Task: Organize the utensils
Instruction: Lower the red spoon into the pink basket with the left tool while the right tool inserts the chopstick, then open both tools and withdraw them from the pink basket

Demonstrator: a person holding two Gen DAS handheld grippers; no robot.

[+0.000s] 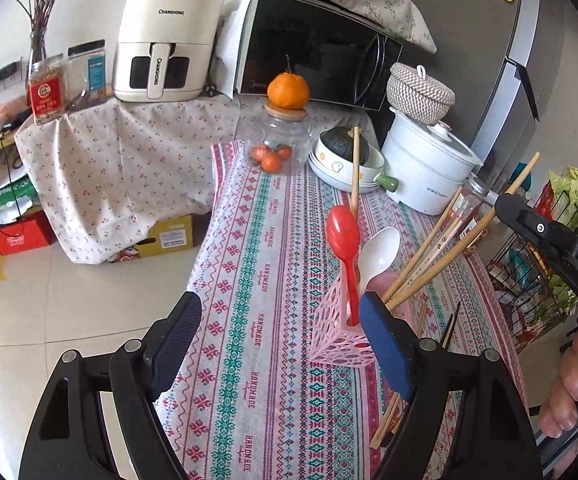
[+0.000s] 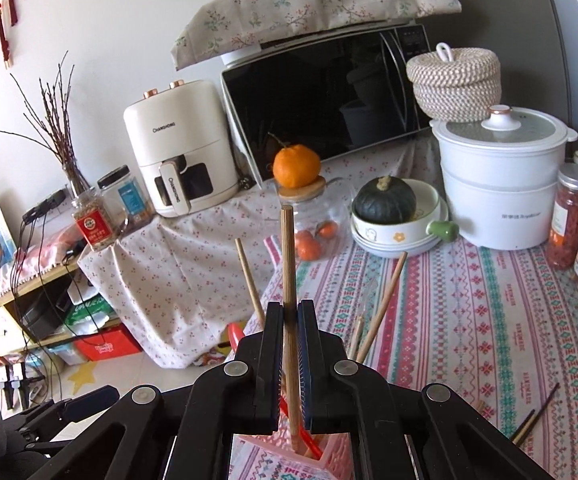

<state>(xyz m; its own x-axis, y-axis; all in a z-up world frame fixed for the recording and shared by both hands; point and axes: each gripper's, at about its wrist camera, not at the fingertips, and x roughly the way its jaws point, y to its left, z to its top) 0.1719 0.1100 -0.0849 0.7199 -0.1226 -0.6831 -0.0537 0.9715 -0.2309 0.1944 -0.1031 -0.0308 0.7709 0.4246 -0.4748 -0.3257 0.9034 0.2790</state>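
Here, a wooden chopstick (image 2: 288, 280) stands nearly upright in the right gripper (image 2: 289, 344), blunt end up, lower end down inside the pink holder (image 2: 273, 446). Long axis close to vertical, tipped slightly left at top in the right wrist view. The holder is a pink lattice box (image 1: 335, 320) on the table; it carries a red spoon (image 1: 343, 240), a white spoon (image 1: 379, 254), both bowls up, and several more chopsticks (image 1: 445, 256) fanning to the right. Two loose chopsticks (image 2: 535, 416) lie flat on the cloth to the right.

Surface: patterned tablecloth (image 1: 257, 280), pink and teal bands. Behind it, a glass jar (image 1: 279, 144) with an orange (image 1: 288, 90) on the lid, a squash in a dish (image 2: 385, 202), a white pot (image 2: 501, 184), a microwave (image 2: 329, 100), an air fryer (image 1: 161, 40). Tiled floor to the left.

Right jaws pressed together on the chopstick shaft. Left gripper (image 1: 285, 344): jaws wide apart, nothing between them; the right pad sits just in front of the holder, contact unclear.
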